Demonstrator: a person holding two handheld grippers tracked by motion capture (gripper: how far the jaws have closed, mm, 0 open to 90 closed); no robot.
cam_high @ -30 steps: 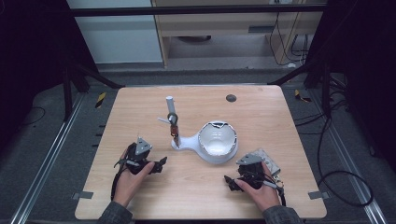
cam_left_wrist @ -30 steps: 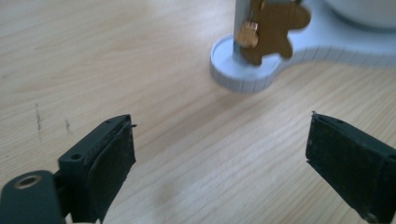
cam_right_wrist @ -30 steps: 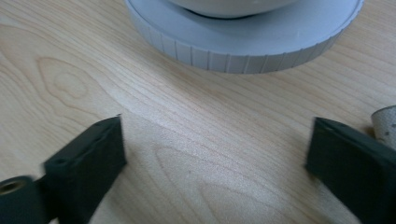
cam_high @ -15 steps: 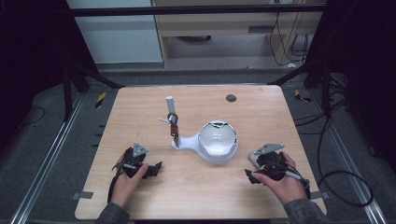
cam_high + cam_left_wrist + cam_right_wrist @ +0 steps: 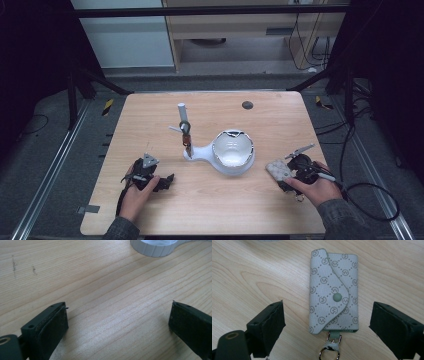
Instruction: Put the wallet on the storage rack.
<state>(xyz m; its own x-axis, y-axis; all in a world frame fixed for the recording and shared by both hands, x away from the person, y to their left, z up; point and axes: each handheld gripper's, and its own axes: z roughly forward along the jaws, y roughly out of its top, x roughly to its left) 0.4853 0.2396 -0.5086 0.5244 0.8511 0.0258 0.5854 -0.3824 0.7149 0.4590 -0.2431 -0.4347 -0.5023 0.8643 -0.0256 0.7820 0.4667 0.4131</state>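
Note:
A grey patterned key pouch [image 5: 333, 290] with a snap flap and a metal ring lies flat on the wooden table [image 5: 210, 200]. In the high view the pouch [image 5: 278, 169] is right of the white bowl [image 5: 233, 150]. My right gripper [image 5: 329, 315] straddles the pouch, and its jaws have just been closing. Both pads stand clear of the pouch's sides. The same gripper [image 5: 286, 175] sits at the table's front right. My left gripper [image 5: 117, 320] has just been opening, and only bare wood lies between its jaws. It rests at the front left [image 5: 167, 181].
The white bowl has a chipped rim. Its base runs left to an upright white post [image 5: 182, 115] carrying a ring and a small brown piece. The base's edge [image 5: 155, 246] lies ahead of the left jaws. A dark round spot [image 5: 247, 105] marks the far table.
The right hand has moved right and risen a little, and the pouch now lies in plain sight left of it. The left hand has stayed in place.

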